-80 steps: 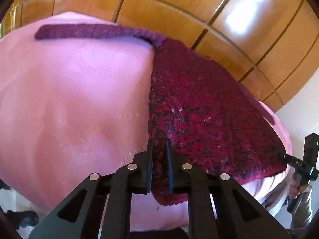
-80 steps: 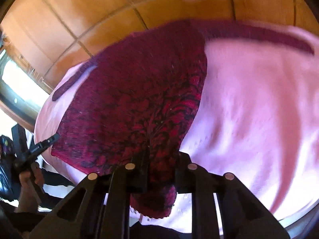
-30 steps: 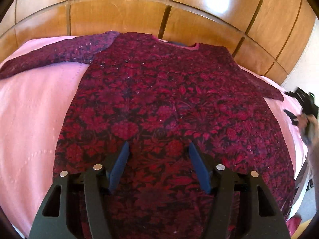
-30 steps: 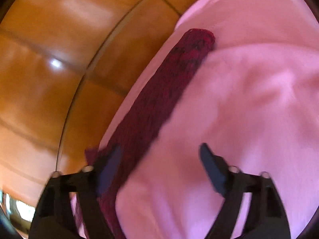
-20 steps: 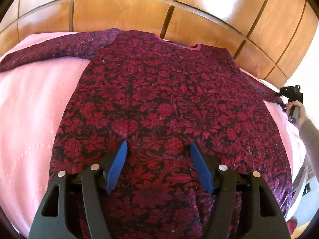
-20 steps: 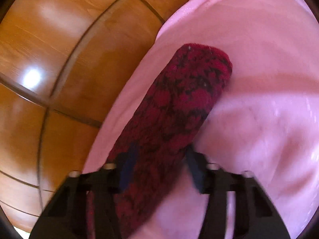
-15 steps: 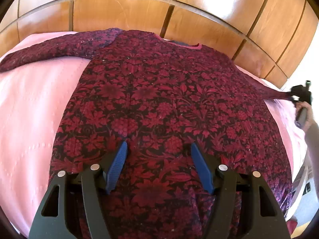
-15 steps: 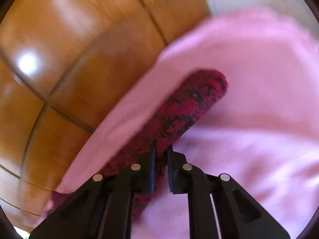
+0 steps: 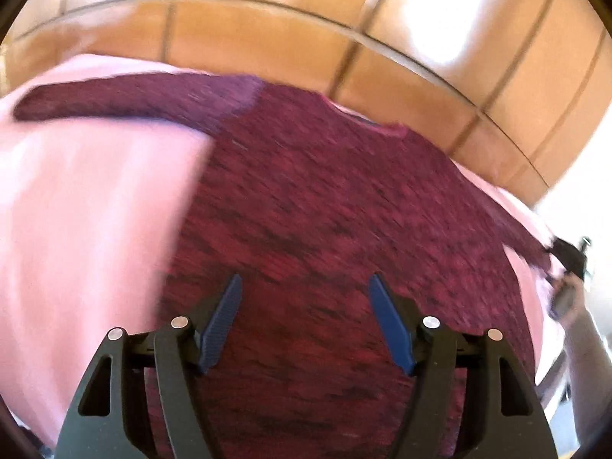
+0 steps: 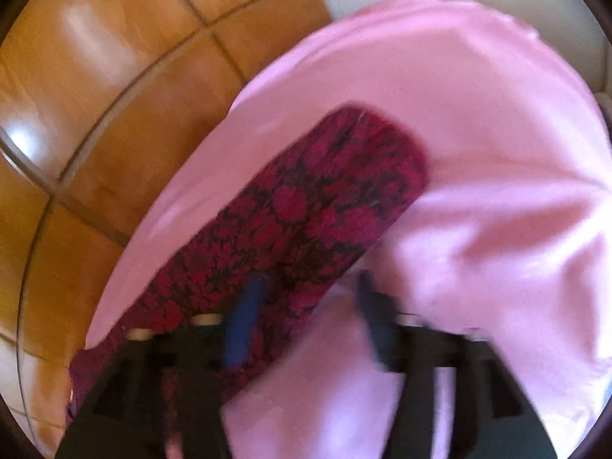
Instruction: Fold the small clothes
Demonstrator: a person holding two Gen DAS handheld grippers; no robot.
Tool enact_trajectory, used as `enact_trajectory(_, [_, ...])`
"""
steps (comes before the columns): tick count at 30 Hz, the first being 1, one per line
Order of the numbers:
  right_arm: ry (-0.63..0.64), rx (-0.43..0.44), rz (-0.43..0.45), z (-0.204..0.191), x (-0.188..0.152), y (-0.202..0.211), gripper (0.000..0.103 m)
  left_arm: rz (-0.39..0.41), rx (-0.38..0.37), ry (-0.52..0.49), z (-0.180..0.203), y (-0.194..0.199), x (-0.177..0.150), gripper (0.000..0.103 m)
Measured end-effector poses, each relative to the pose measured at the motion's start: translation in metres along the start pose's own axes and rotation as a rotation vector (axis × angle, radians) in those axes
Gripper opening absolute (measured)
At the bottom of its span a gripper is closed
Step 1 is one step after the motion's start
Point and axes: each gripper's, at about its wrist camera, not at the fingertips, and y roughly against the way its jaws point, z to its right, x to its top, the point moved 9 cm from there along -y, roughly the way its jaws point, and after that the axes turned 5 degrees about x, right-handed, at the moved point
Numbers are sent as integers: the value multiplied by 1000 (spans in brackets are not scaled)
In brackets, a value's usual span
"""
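A dark red floral long-sleeved top lies spread flat on a pink bedsheet, its left sleeve stretched out to the left. My left gripper is open and empty above the top's lower middle. In the right wrist view the top's right sleeve lies on the pink sheet. My right gripper is open over the sleeve near its cuff, blurred by motion. The right gripper also shows at the far right of the left wrist view.
A glossy wooden panelled headboard rises behind the bed and also shows in the right wrist view. The sheet is rumpled to the right of the sleeve. The bed's edge drops off at the right.
My right gripper was shut on the sleeve half a second ago and has now opened, letting it go. My left gripper stays open and has shifted left, with the view blurred.
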Motion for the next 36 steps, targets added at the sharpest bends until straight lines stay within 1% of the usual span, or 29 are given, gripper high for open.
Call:
enact_trajectory(2, [40,27,20,-17,0,12,74,12,37,52,-26,2,13,68])
enact_trajectory(3, [95,59,37,-36,-5,25,76,21,51,79,-40,4,21,68])
enact_trajectory(4, [136,82,43,-49,-12,36,80,32,71,115,-60,4,32,68])
enact_trajectory(6, [227,144,34,-81,-33,54,83,47,114,166,-89,3,47,68])
enact_trajectory(8, [367,271,-27,-134,-74,65,84,52,141,219,-120,-4,66,68])
enact_trajectory(9, [414,312,-62,-152,-91,66,84,51,153,247,-133,-9,74,68])
enact_trajectory(10, [469,367,-115,-176,-119,68,84,48,147,283,-148,-16,85,67])
enact_trajectory(12, [572,476,-213,-218,-174,71,84,41,174,345,-175,-26,104,65])
enact_trajectory(13, [609,499,-246,-230,-194,71,84,48,161,389,-190,-33,118,65])
enact_trajectory(14, [652,521,-288,-245,-221,69,83,54,168,410,-201,-37,129,65])
enact_trajectory(15, [670,533,-312,-252,-235,68,82,57,205,426,-213,-41,138,65])
enact_trajectory(16, [709,549,-347,-263,-257,64,79,61,223,466,-230,-46,150,65])
enact_trajectory(17, [738,549,-361,-270,-271,61,78,61,208,490,-238,-51,157,65])
enact_trajectory(18, [759,544,-375,-273,-285,60,78,55,218,509,-250,-56,164,65])
enact_trajectory(19, [784,541,-391,-278,-299,56,78,53,270,546,-266,-61,170,65])
enact_trajectory(21, [820,504,-372,-279,-312,47,80,75,262,619,-285,-66,177,65])
enact_trajectory(22, [818,494,-369,-275,-316,46,81,77,262,665,-297,-72,180,65])
enact_trajectory(23, [814,495,-368,-271,-322,48,83,81,253,695,-303,-75,181,65])
enact_trajectory(24, [812,509,-368,-271,-322,46,87,93,240,717,-307,-78,184,65])
enact_trajectory(25, [819,515,-372,-270,-327,48,92,102,243,721,-311,-80,189,50])
enact_trajectory(26, [830,518,-377,-268,-334,51,94,94,250,713,-314,-83,190,21])
enact_trajectory(27, [837,527,-382,-270,-340,50,101,72,230,708,-315,-88,191,12])
enact_trajectory(28, [851,520,-378,-273,-346,52,101,78,218,716,-318,-85,191,11])
enact_trajectory(31, [880,501,-370,-273,-353,54,101,154,191,716,-317,-59,192,9])
enact_trajectory(34, [886,498,-364,-271,-354,55,101,208,192,713,-312,-33,181,9])
enact_trajectory(35, [893,491,-358,-273,-355,53,101,220,201,706,-309,-27,176,9])
enact_trajectory(36, [902,485,-352,-274,-355,53,101,217,225,691,-308,-25,171,9])
